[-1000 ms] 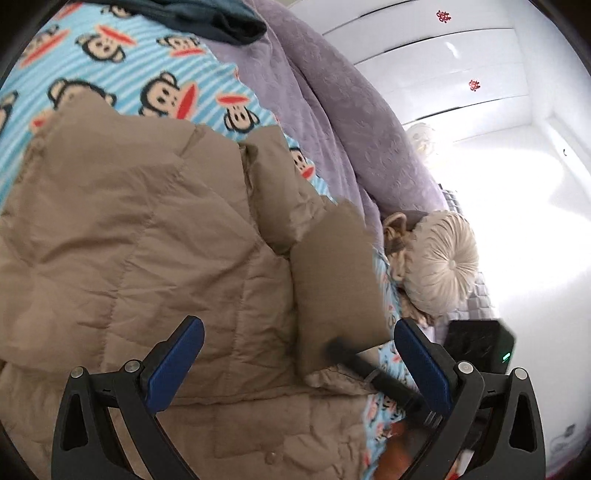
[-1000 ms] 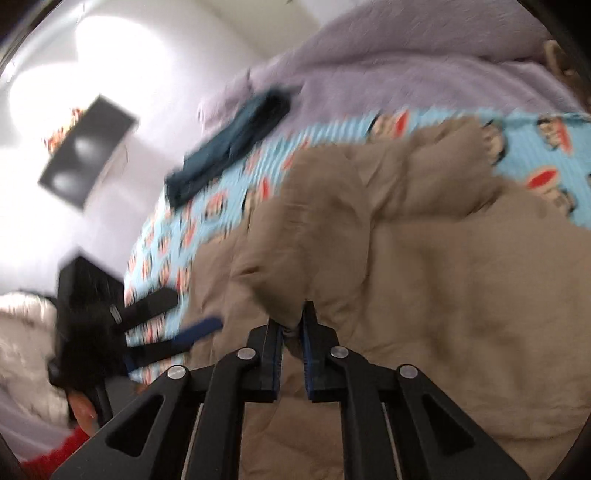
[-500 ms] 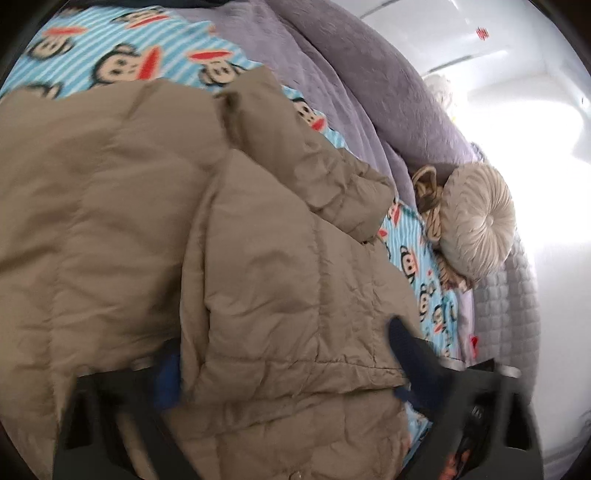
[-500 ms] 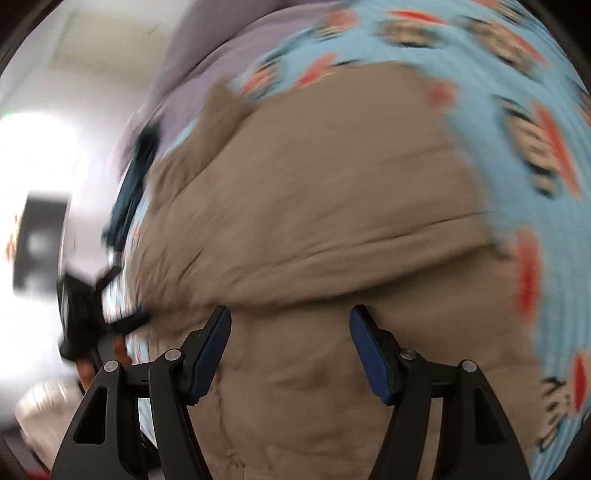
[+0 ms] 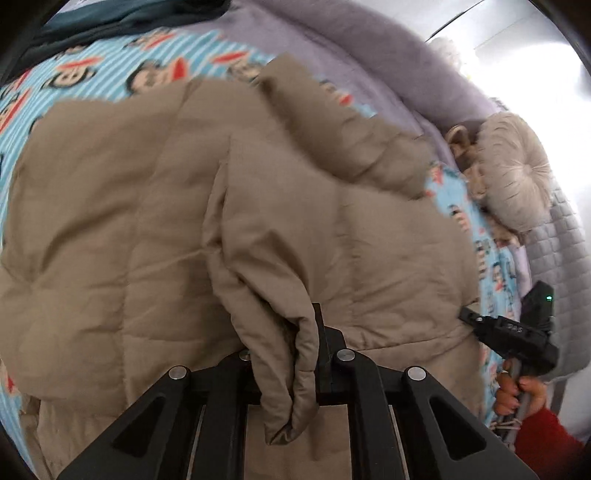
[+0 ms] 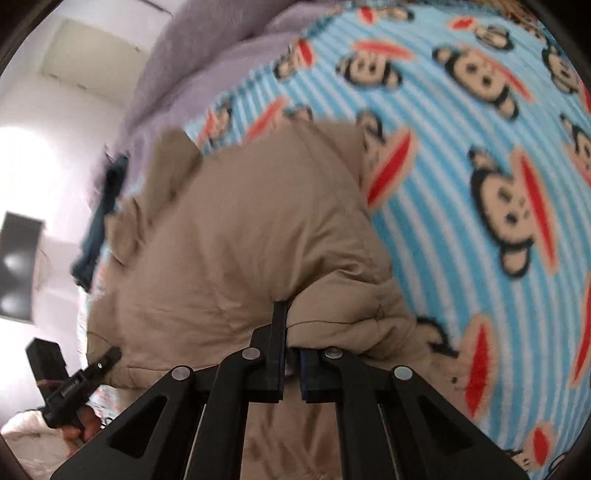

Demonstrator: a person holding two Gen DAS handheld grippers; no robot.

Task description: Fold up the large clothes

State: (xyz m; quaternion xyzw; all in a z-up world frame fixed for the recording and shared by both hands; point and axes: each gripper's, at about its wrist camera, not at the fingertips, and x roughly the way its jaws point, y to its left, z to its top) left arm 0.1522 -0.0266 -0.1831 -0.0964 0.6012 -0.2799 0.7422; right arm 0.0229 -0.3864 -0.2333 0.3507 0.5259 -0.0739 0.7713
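Both claws have clamped since the earlier frame: we are pinching the tan jacket (image 5: 295, 229) fold in left gripper (image 5: 295, 354), hem in right gripper (image 6: 290, 332); jacket is spreading ahead on monkey-print blanket (image 6: 480, 147).

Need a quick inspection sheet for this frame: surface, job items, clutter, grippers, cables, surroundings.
Surface: bed with a blue striped monkey-print blanket.
Job's things: tan puffer jacket spread on the blanket, partly folded over itself.
Clutter: dark teal garment at the far edge; round cream cushion; purple blanket.
Grippers: left gripper shut on a jacket fold; right gripper shut on the jacket edge.
Cables: nothing seen.
Surroundings: white walls, dark panel on one, bright glare.
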